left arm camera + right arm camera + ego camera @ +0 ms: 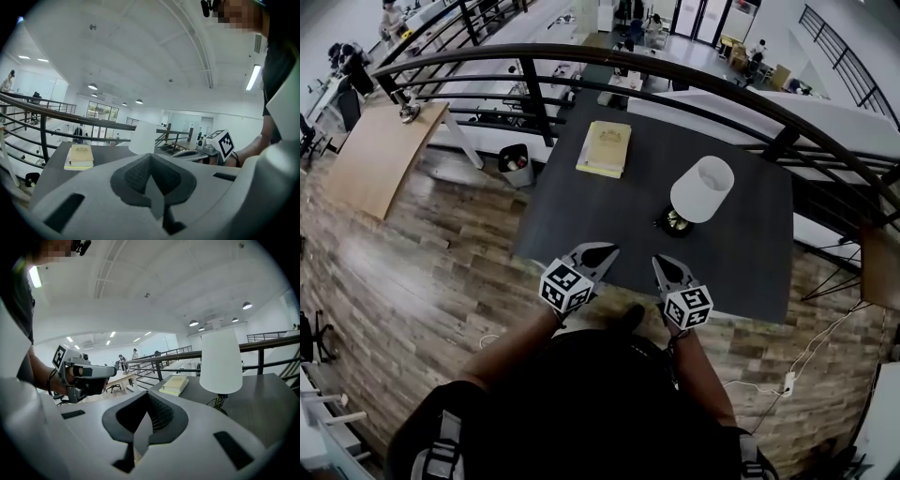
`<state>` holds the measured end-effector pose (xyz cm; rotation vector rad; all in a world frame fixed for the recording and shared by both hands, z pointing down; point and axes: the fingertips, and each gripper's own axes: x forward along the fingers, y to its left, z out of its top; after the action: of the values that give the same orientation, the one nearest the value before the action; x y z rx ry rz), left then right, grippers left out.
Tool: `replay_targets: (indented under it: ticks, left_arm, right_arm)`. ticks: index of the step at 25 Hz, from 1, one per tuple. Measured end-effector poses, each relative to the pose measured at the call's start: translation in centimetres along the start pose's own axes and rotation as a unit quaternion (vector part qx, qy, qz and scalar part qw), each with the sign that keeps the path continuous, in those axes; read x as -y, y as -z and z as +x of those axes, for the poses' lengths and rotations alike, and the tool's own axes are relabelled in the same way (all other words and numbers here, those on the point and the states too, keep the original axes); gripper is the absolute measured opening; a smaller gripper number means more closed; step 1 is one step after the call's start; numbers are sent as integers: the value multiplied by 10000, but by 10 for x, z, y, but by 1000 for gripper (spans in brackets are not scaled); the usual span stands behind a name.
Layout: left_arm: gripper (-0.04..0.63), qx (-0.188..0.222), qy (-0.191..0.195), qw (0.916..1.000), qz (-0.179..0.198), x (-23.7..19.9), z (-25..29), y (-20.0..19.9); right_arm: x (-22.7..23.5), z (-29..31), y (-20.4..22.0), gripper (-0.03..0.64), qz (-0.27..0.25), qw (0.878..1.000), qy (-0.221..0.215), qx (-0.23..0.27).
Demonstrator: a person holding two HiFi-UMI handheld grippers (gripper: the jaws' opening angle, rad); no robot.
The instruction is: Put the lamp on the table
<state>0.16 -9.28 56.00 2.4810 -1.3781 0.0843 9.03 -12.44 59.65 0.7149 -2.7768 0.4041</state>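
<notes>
The lamp (701, 188), with a white shade and a dark round base, stands upright on the dark table (581, 216), right of the middle. It also shows in the right gripper view as a lamp (221, 361) and in the left gripper view as a shade (143, 137). My left gripper (605, 250) and right gripper (661, 263) hover side by side over the table's near edge, short of the lamp. Both are shut with nothing held, as the left gripper (150, 157) and the right gripper (149, 394) show in their own views.
A yellow book (605, 148) lies at the table's far left part. A dark curved railing (581, 54) runs behind the table. On the wooden floor are a bin (515, 161), a leaning wooden board (380, 155), and a power strip (787, 381) with its cable.
</notes>
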Motion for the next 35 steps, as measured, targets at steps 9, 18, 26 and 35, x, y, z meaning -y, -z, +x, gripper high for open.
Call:
replay_targets:
  ticks: [9,18,26,35]
  left_arm:
    - [9,105,372,9993,-9,42,-58,15]
    - [9,488,724,9962,32,99,-59,-9]
    - [9,659,578,9961,95,161,-59,-10]
    - [9,526,466,9975,-76,264,-65,39]
  right_arm:
    - [-83,-36,-1,15,-48,9997,91,242]
    - [-99,-83,-10,15,-125,9988,186,445]
    - [-113,-138,-3,15,-191,9978,-36,630]
    - [-134,-232,40,15,-110,9981,-236,560]
